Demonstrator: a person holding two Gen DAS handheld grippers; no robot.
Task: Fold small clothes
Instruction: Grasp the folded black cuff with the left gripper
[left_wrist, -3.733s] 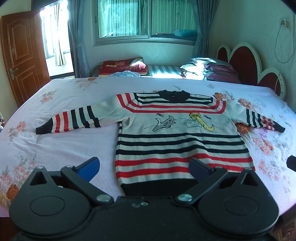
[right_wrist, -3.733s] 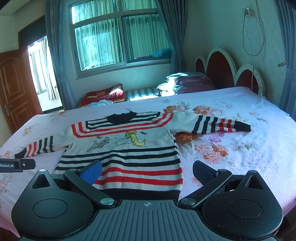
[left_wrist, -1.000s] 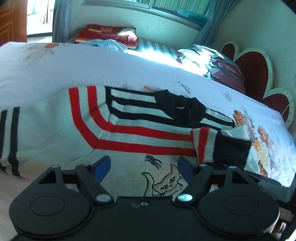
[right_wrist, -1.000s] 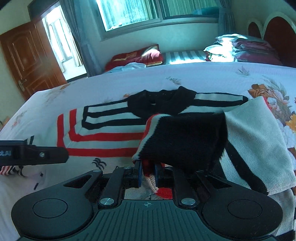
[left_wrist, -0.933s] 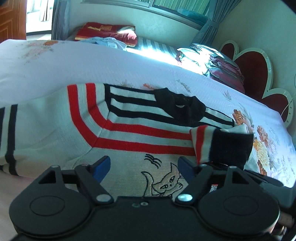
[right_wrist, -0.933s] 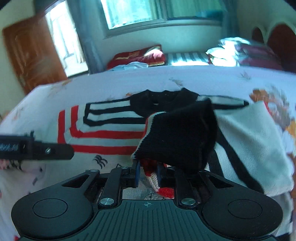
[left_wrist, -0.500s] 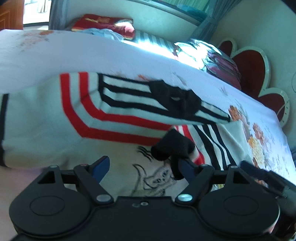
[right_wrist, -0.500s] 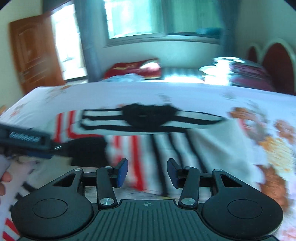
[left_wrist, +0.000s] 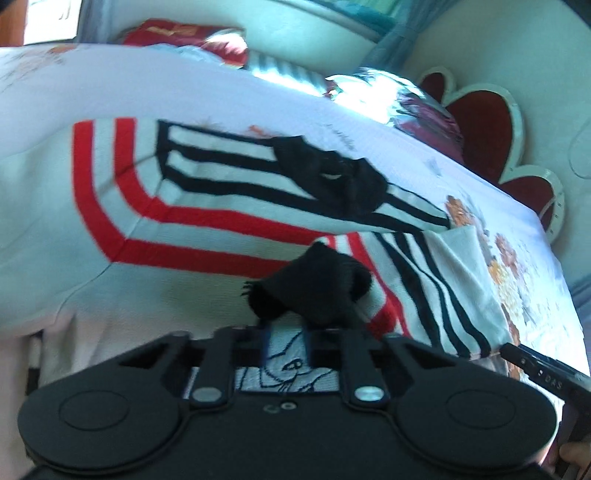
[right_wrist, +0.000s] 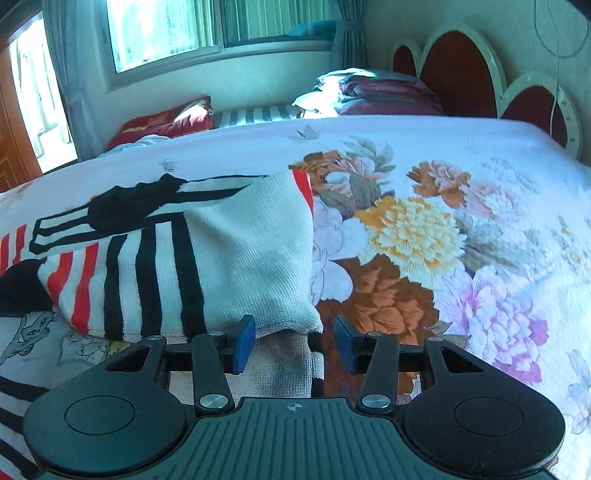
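Sweater (left_wrist: 221, 206): sleeve cuff (left_wrist: 314, 291) pinned by my narrowed left gripper (left_wrist: 284, 341) to hold the fold; right gripper (right_wrist: 291, 345) wide, empty.

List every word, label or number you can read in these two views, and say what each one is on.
"DAS": partial white lettering on the right gripper's black finger, in the left wrist view; the rest is cut off or blurred.
Gold lettering on the red pillow: too blurred to read.
The sweater carries only a drawn cat, no words.
The left gripper bears no legible text.
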